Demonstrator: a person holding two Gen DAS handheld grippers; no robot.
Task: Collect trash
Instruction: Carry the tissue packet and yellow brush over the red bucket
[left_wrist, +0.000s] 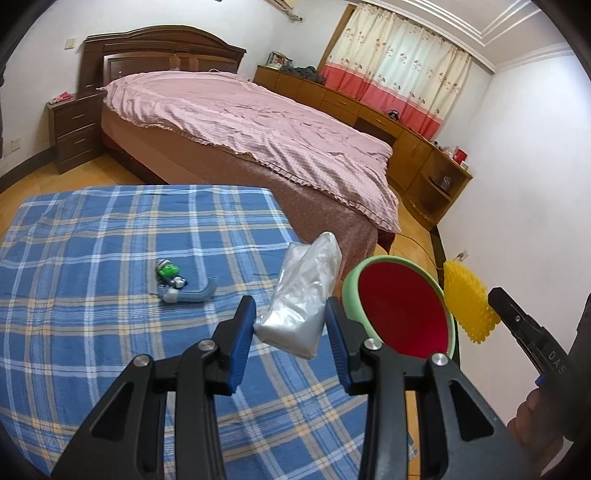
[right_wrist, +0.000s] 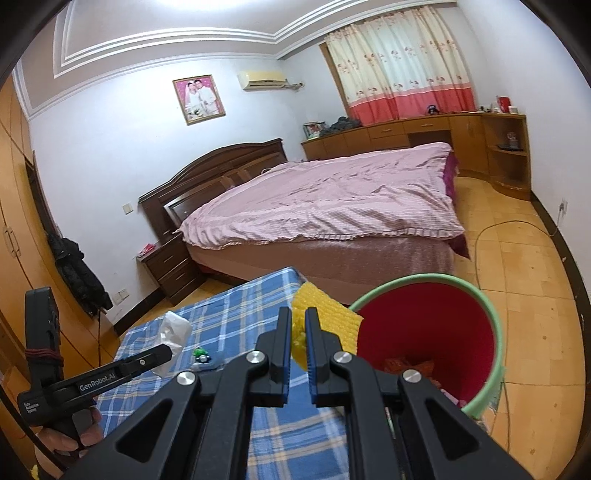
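Inside red bin (right_wrist: 424, 325) — crumpled wrappers (right_wrist: 408, 367).

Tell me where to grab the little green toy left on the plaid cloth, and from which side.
Take the green toy across its rounded green body, coming down from above. It lies flat on the blue plaid cloth, apart from other things, so a side approach would scrape the fabric. The grey curved piece beside it looks attached; I cannot tell for sure. Both tools are occupied now.

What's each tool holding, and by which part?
Left tool: clear plastic bag, lower end. Right tool: yellow bumpy foam sheet, near edge.
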